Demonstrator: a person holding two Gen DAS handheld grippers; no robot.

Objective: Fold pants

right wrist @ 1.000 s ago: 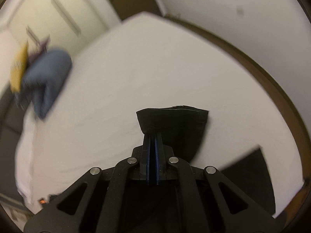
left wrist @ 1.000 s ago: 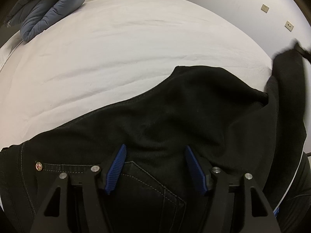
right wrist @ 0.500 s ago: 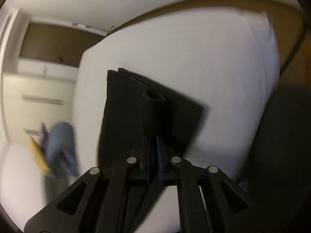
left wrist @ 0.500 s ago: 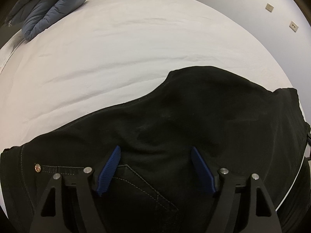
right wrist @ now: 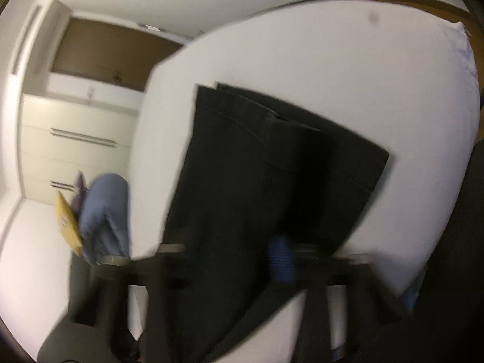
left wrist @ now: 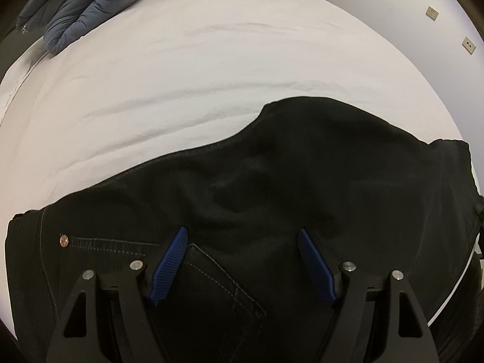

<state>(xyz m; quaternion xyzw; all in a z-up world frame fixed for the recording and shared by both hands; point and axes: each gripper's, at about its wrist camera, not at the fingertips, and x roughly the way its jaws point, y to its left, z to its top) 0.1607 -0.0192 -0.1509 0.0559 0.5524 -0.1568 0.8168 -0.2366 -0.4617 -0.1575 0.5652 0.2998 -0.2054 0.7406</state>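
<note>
Black pants (left wrist: 302,187) lie across the near part of a white bed (left wrist: 211,69), waistband and rivet at the left, back pocket between my fingers. My left gripper (left wrist: 242,263) is open and empty just above the seat of the pants. In the right wrist view the leg ends of the pants (right wrist: 260,163) lie flat on the bed (right wrist: 363,69). My right gripper (right wrist: 236,260) is blurred by motion; one blue pad (right wrist: 281,260) shows at the right and the jaws look spread apart, with the pants cloth lying between them.
A folded blue-grey quilted jacket (left wrist: 81,3) lies at the bed's far left; it also shows in the right wrist view (right wrist: 106,214) beside a yellow item (right wrist: 66,224). White wardrobe doors (right wrist: 75,139) stand behind. A wall with sockets (left wrist: 432,13) runs along the right.
My right gripper carried the leg end down onto the bed and its jaws went from shut on the cloth to spread. The lifted leg now lies flat. My left gripper opened wider.
</note>
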